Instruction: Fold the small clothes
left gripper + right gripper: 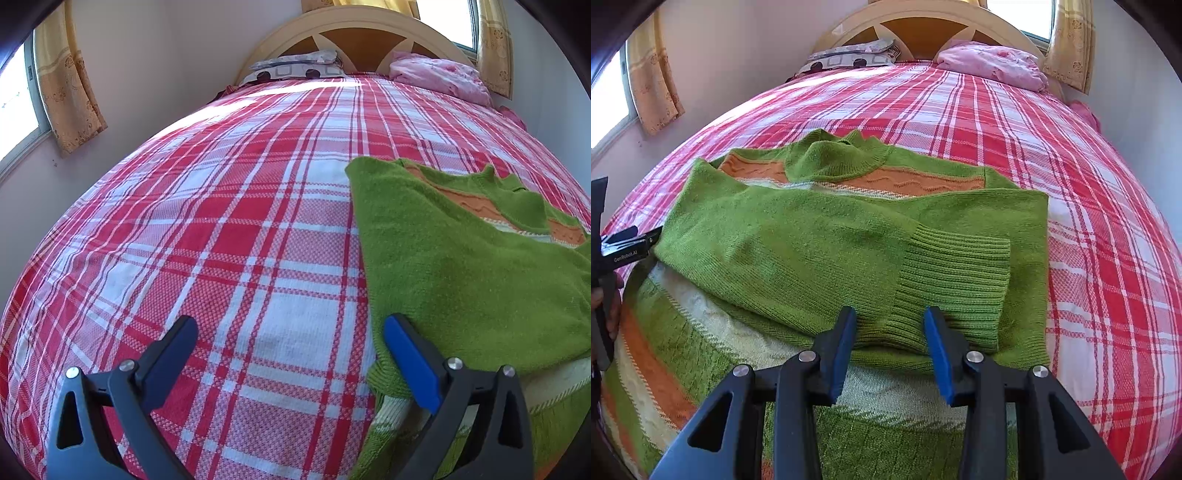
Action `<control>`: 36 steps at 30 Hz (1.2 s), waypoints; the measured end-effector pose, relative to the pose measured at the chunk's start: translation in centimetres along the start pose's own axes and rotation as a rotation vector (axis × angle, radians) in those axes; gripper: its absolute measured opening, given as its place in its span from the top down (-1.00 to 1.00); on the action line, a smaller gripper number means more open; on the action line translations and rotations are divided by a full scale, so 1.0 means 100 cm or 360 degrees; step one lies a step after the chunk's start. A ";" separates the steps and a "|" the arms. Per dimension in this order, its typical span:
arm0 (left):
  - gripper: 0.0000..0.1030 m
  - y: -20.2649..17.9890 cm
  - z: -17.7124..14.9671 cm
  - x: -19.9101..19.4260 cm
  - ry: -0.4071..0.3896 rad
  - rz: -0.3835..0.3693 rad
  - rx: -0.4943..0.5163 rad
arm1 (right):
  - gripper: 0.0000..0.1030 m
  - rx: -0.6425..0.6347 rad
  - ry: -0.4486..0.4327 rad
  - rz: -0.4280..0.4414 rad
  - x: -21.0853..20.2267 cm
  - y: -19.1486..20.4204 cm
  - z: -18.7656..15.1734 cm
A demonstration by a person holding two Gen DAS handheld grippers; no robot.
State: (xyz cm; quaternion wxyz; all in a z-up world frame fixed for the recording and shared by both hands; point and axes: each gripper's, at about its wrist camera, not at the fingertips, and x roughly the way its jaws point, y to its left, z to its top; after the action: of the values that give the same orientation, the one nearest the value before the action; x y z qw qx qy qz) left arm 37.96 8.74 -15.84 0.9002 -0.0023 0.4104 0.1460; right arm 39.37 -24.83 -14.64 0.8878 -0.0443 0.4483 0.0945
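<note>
Right wrist view is showing my right tool (890, 332) hanging with its jaws moderately apart and gripping nothing, straddling the ribbed cuff (956, 291) of the sleeve that is lying folded across the green sweater (798, 251). The sweater is lying on the bed (1089, 192), near its foot, collar toward the headboard (923, 22), both sleeves already crossing the chest. My left tool (288, 332) is hovering wide open and empty at the sweater's left edge, its right-hand finger over the knit and the other over the plaid cover.

I am judging the next fold to be bringing the hem up toward the collar. To do it well, I am aiming to pinch both layers of the hem at matching spots on either side, lift only enough to clear the sleeves, and carry both tools forward evenly so the cuff is not dragged askew. The knit looks thick and springy, so shallow bites may be slipping off.
</note>
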 end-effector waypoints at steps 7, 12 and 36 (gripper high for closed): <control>-1.00 0.002 -0.001 0.001 0.0004 -0.0013 -0.0013 | 0.22 0.0196 -0.0100 0.0039 -0.023 -0.029 0.005; -1.00 0.002 -0.001 0.002 0.0014 -0.0025 -0.0024 | 0.21 0.0156 -0.0047 0.0026 -0.011 -0.029 -0.005; -1.00 0.005 -0.019 -0.062 -0.0103 -0.0202 -0.0026 | 0.11 0.0098 -0.0208 0.0122 -0.068 -0.001 -0.033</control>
State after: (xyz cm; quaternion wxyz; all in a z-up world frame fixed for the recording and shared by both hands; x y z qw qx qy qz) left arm 32.59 7.37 -12.50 0.9203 -0.0307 0.3789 0.0921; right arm 32.85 -26.31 -11.08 0.9118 0.0066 0.3934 0.1173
